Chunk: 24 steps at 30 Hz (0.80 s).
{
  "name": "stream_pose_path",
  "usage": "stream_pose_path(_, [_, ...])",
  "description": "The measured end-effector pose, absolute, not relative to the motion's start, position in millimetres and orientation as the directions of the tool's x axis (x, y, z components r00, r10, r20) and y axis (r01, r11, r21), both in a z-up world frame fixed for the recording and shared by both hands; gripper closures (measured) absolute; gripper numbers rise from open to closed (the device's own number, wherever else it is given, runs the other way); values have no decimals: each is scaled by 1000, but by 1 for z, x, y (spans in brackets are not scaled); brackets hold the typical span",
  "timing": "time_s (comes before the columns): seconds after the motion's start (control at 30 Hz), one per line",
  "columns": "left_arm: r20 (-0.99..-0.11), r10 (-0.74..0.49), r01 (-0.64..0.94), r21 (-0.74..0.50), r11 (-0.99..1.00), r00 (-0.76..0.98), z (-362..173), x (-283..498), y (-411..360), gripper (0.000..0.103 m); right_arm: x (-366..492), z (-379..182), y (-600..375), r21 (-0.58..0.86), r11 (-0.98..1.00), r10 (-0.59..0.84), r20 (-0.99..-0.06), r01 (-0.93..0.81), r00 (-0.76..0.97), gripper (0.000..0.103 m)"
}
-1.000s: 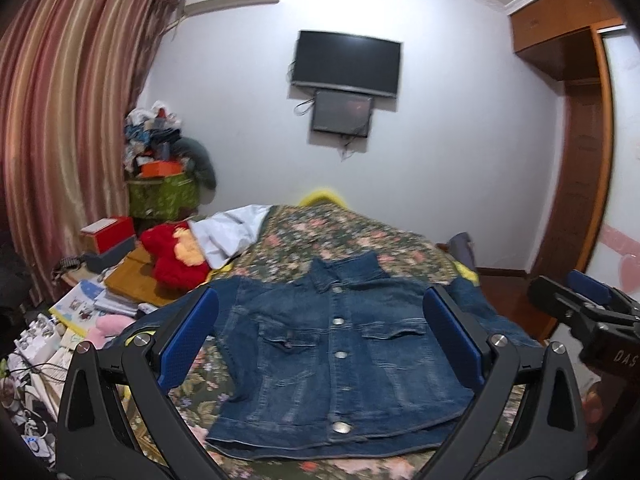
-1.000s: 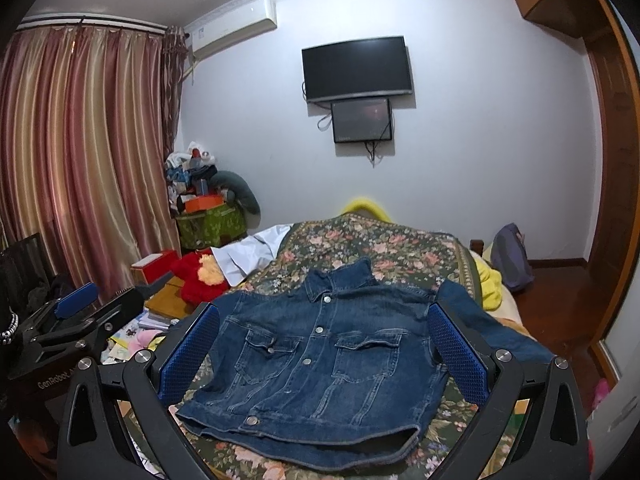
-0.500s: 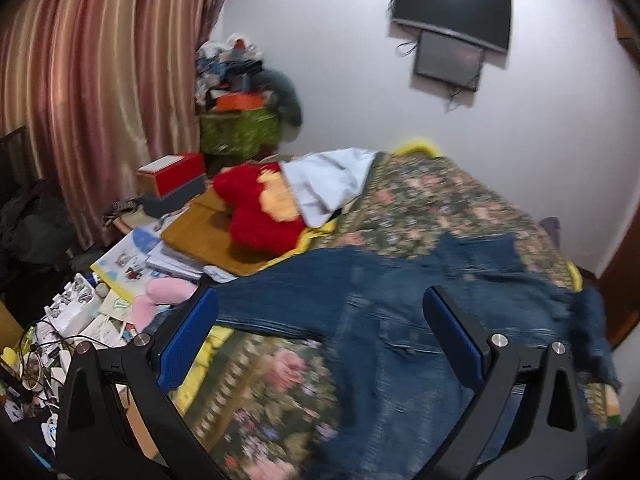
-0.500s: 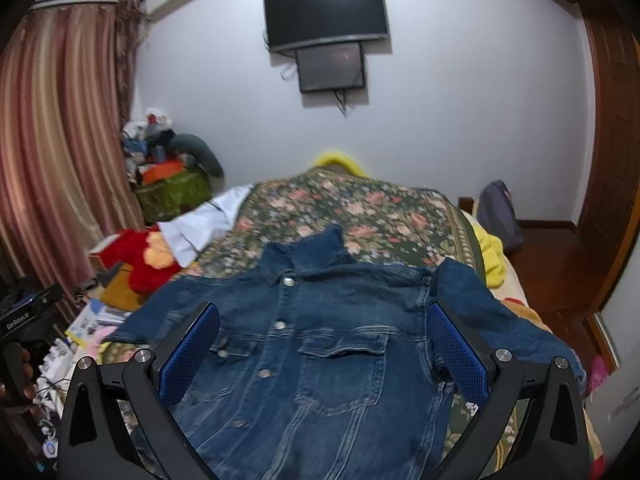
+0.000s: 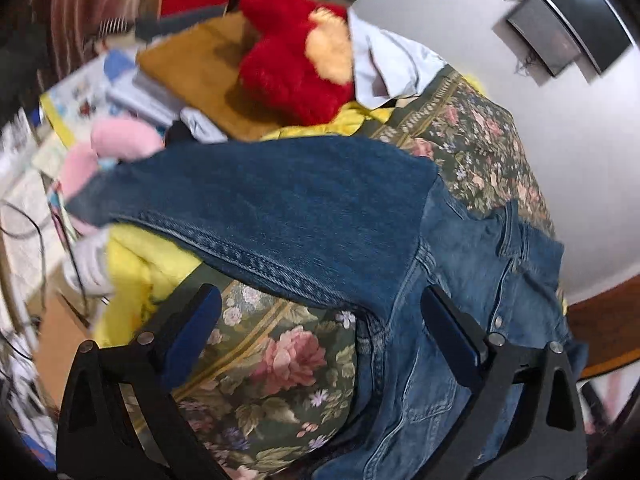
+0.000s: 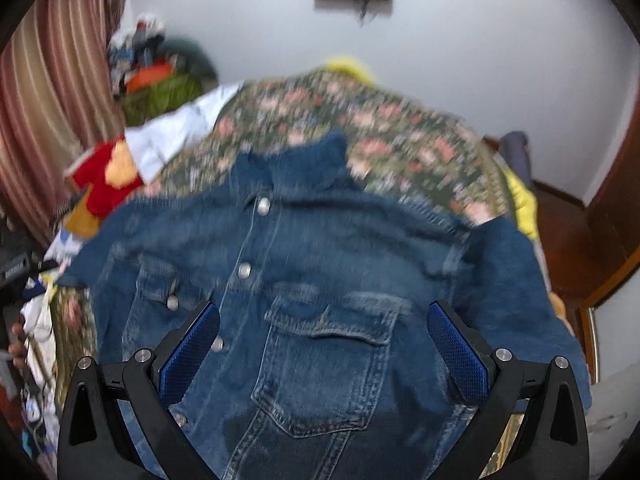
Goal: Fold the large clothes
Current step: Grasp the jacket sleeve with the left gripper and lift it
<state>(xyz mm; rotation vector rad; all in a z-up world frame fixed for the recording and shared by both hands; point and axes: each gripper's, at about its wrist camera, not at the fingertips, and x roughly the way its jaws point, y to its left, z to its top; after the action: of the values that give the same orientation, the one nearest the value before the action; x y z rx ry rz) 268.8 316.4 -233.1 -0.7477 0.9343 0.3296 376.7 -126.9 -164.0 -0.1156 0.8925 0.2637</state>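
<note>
Covering the bed [image 5: 476, 128] is a woven floral spread, dark green with pink roses and a striped gold border, over a bright yellow layer at the bed's edge. On it lies the denim jacket [image 6: 320, 280], front side up and buttoned, its collar toward the far wall; the cloth is heavy, mid-blue, with stitched seams, flap chest pockets and round metal buttons [image 6: 244, 270]. One sleeve [image 5: 260, 208] stretches out flat across the bed's edge toward the clutter at the side. Beyond it sits a shaggy red plush toy [image 5: 296, 68] with a yellow-orange patch, touching a pale folded garment [image 5: 392, 68]. The left hand-held gripper [image 5: 320, 340] hovers over the sleeve's underarm, its blue-padded black fingers spread wide with nothing between them. The right hand-held gripper [image 6: 322, 348] is likewise spread wide and unladen, framing a chest pocket [image 6: 332, 352].
</note>
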Motion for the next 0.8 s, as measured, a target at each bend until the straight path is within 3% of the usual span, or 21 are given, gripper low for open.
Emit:
stream_pose_path(0.2, [-827, -124, -582, -484, 653, 548, -255, 278, 326, 9, 400, -195, -113, 44, 931, 211, -876, -363, 435, 0])
stream_pose_path(0.33, [-835, -84, -592, -452, 667, 543, -257, 286, 334, 28, 409, -213, -113, 107, 914, 249, -909, -392, 333, 0])
stream_pose_path(0.43, [-866, -3, -621, -361, 696, 500, -259, 297, 339, 53, 413, -221, -114, 98, 908, 238, -921, -408, 308, 0])
stream_pose_path(0.57, [-871, 159, -629, -199, 751, 465, -249, 308, 330, 78, 414, -232, -119, 124, 903, 248, -932, -412, 264, 0])
stream_pose_path(0.67, [-844, 296, -610, -45, 791, 447, -236, 316, 314, 84, 413, -237, -127, 155, 905, 262, -936, -395, 233, 0])
stream_pose_path(0.8, [-763, 405, -564, 63, 823, 504, -202, 318, 287, 87, 410, -237, -139, 161, 912, 261, -938, -377, 230, 0])
